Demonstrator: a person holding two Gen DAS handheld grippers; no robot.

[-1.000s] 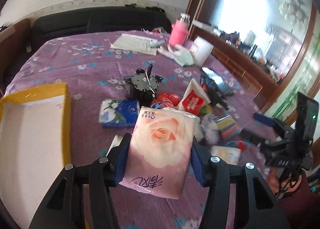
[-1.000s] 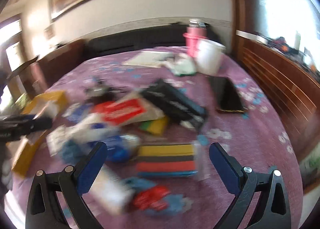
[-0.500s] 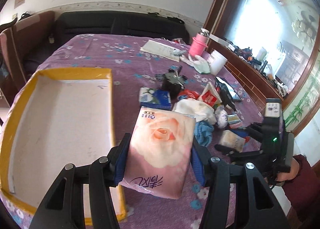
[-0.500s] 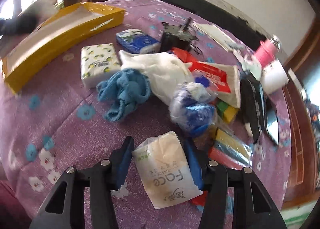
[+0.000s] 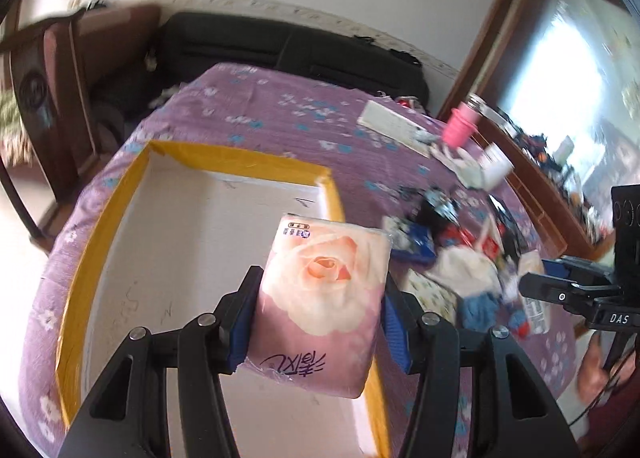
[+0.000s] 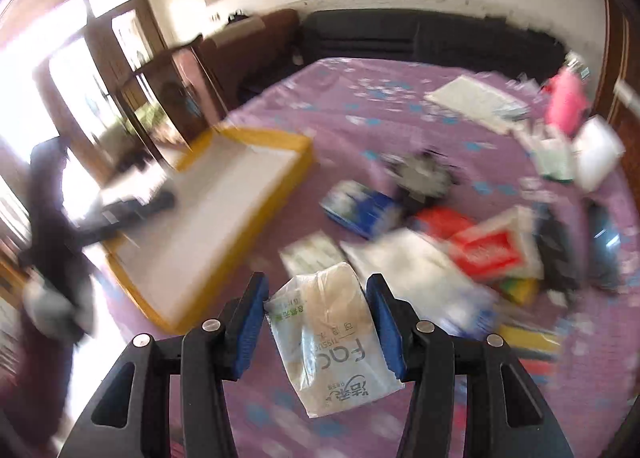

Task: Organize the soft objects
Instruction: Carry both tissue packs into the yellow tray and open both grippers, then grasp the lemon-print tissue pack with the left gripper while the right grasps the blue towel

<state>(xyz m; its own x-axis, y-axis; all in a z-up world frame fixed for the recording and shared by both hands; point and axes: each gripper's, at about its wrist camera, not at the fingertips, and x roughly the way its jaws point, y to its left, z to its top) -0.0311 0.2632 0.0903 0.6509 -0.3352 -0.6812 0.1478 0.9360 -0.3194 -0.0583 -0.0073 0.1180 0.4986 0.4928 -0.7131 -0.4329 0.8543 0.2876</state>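
My left gripper (image 5: pixel 321 278) is shut on a pink tissue pack with a rose print (image 5: pixel 320 318). It hangs above the right part of a shallow yellow-rimmed box (image 5: pixel 240 158) with a white floor. My right gripper (image 6: pixel 316 278) is shut on a clear-wrapped white tissue pack (image 6: pixel 336 342), held off the purple flowered cloth; its blue pads press both sides. The box (image 6: pixel 276 194) lies to its upper left. In the left wrist view the right gripper (image 5: pixel 560 286) shows at the right edge.
A blurred pile lies right of the box: a blue tissue pack (image 6: pixel 356 206), a red packet (image 6: pixel 492 250), a white cloth (image 5: pixel 464 270), a blue cloth (image 5: pixel 478 312). A pink bottle (image 5: pixel 460 128), a white cup (image 5: pixel 496 166) and papers stand farther back. A black sofa lines the far edge.
My left gripper carried the rose pack leftward from above the pile to over the box. My right gripper went from open to shut on the white tissue pack and lifted it.
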